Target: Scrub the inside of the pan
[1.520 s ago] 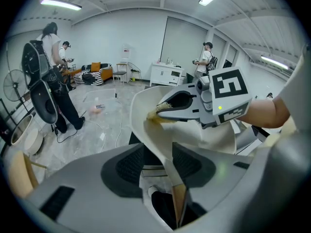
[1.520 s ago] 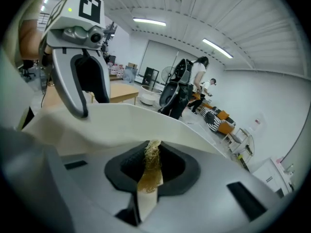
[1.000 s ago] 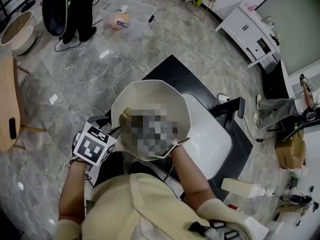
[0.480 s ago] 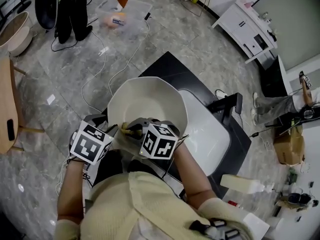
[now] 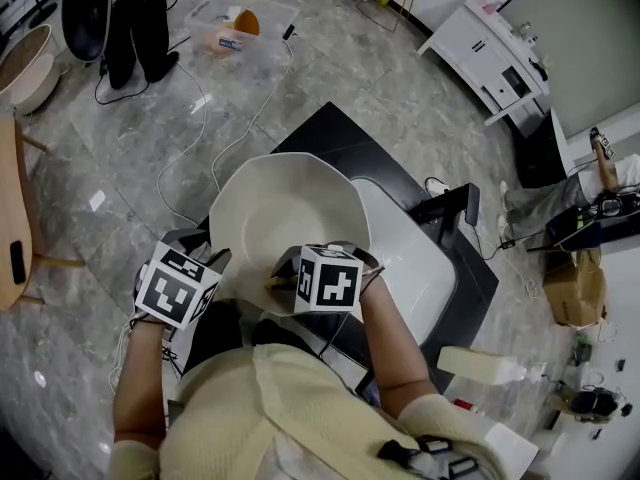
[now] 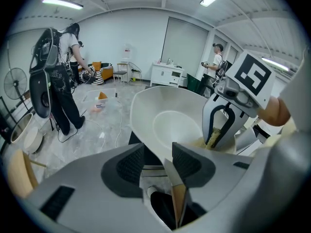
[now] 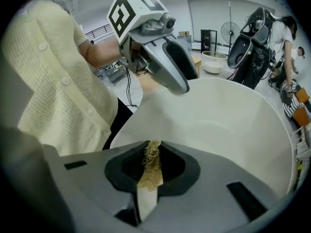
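Since the pan [image 5: 290, 208] hangs tilted over the black tabletop [image 5: 340, 133] with only its near rim pinched in the left gripper's [image 6: 158, 161] jaws, a hard push from the scrubber [image 7: 148, 178] clamped in the right gripper's [image 7: 151, 152] jaws could, I judge, twist it loose. It holds only that scrubber, against its near wall. Outward, the white sink [image 5: 420, 268] looks empty, and a clear box [image 5: 270, 18] on the floor holds something orange.

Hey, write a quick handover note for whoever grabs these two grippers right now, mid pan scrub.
Left gripper: clamped on the rim of the white pan, holding it tilted.
Right gripper: shut on the fibrous scrubber, tip at the pan's near inner wall.
Done: cannot tell how much is scrubbed.
Left: probably work the scrubber round the walls and bottom.
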Demonstrator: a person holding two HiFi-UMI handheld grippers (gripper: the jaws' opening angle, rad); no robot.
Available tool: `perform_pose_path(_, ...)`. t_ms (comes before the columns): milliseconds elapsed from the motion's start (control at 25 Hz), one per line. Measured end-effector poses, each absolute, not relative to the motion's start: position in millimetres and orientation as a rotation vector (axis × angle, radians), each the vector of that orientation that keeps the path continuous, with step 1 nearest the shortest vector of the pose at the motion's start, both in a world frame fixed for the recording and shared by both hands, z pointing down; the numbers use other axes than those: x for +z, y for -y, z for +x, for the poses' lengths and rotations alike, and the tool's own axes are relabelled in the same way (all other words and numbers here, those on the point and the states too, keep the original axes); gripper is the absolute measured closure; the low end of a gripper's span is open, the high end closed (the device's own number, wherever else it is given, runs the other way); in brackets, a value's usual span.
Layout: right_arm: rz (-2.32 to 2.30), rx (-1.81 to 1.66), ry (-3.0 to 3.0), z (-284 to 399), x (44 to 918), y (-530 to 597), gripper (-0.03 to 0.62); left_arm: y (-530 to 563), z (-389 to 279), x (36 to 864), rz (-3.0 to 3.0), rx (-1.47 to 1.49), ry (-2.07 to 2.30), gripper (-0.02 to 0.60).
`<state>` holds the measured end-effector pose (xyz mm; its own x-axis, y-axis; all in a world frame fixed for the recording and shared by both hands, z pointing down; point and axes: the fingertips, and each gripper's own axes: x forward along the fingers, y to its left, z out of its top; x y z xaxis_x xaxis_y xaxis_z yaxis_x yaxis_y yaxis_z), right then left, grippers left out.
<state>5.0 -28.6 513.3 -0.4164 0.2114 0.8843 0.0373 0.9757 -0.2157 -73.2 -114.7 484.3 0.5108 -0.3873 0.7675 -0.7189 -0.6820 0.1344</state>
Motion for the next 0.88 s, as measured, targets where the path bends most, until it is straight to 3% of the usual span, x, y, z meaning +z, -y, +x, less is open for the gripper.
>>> perform_pose_path(400, -0.125, 0.27, 1.813, 46.6, 519.2, 34.2, 0.537, 115.2, -74.3, 484.3, 2.314, 1.02, 0.911, 0.397)
perform_pose_path(880, 0.241, -0.025, 1.596, 96.6, 532.8, 106.0, 0.537, 114.6, -73.4, 485.0, 2.312, 1.023, 0.916, 0.397)
